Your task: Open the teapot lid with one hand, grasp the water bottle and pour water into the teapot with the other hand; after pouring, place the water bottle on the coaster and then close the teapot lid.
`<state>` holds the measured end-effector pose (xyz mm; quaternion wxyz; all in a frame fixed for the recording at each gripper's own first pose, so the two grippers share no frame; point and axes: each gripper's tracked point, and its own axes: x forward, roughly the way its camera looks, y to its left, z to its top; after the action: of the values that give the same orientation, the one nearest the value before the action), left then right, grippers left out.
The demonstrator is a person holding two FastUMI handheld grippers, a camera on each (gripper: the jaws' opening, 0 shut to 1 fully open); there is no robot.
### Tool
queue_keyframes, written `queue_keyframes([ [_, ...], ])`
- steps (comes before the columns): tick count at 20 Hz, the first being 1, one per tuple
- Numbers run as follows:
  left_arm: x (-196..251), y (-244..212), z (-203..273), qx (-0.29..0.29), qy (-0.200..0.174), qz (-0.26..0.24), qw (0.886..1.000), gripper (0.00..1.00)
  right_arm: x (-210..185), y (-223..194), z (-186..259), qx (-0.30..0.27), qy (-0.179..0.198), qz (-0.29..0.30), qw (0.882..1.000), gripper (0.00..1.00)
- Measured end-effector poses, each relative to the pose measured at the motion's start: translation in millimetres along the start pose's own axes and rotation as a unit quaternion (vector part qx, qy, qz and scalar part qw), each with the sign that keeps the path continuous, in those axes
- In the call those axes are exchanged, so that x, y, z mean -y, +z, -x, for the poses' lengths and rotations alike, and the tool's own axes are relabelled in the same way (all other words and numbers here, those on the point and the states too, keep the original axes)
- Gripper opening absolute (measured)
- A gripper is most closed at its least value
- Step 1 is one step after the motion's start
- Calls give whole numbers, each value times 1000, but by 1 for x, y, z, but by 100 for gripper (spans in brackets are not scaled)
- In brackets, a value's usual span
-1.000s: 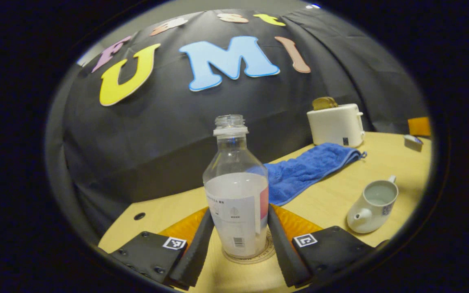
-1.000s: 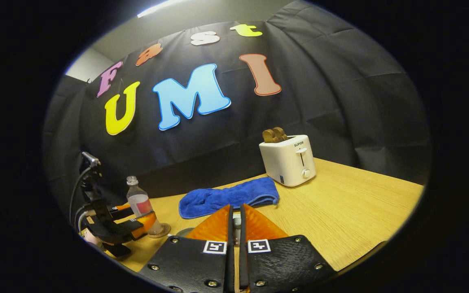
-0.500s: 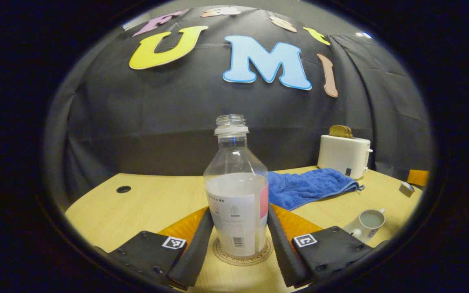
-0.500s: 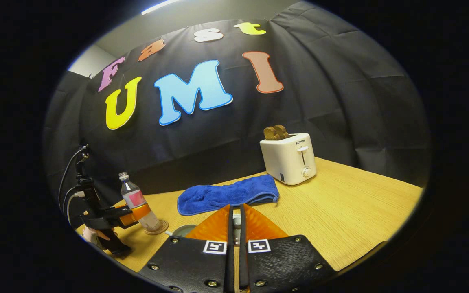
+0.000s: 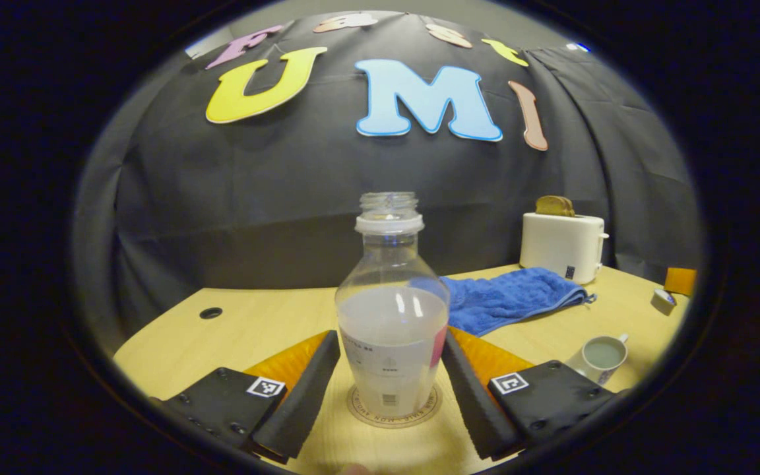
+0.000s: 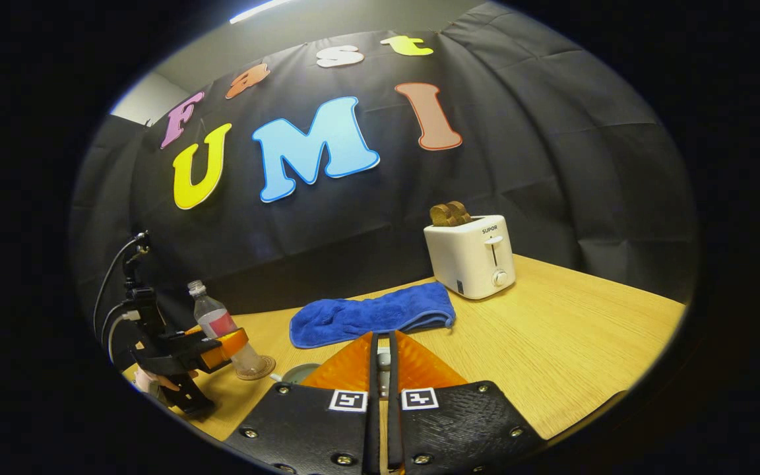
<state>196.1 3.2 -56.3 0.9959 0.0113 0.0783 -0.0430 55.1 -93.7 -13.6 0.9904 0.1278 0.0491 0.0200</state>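
Observation:
The clear water bottle point(image 5: 392, 330), capless and part full, stands upright on the round coaster point(image 5: 393, 417). My left gripper point(image 5: 390, 336) is open, one finger on each side of the bottle with a small gap. To the right on the table sits the white teapot point(image 5: 598, 356), lidless, with water inside. In the right gripper view my right gripper point(image 6: 383, 336) is shut on the teapot lid's knob point(image 6: 384, 359), held above the teapot point(image 6: 299, 374), which is mostly hidden behind its fingers. The bottle point(image 6: 216, 323), the coaster point(image 6: 256, 369) and the left gripper point(image 6: 221, 346) stand at the far left.
A blue towel point(image 5: 508, 300) lies behind the bottle, a white toaster point(image 5: 561, 245) with toast beyond it. A cable hole point(image 5: 210, 313) is in the table at the left. The black cloth wall closes the back. Bare wood spreads right of the towel point(image 6: 370, 315).
The left gripper's view levelled as the bottle came upright onto the coaster, then its fingers spread off the bottle. The right gripper has stayed nearly still with the lid.

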Motion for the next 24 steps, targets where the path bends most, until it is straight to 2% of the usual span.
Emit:
queue_keyframes([
  [7,4,4,31,9,12,-66,998,100,-18,0,1,8,26,6,1000,5],
  [17,-15,1,95,21,41,-21,999,100,-58,-20,-10,-21,66,33,997,5],
  [24,-37,12,132,40,49,11,998,100,-87,-28,-27,-36,78,80,993,5],
])
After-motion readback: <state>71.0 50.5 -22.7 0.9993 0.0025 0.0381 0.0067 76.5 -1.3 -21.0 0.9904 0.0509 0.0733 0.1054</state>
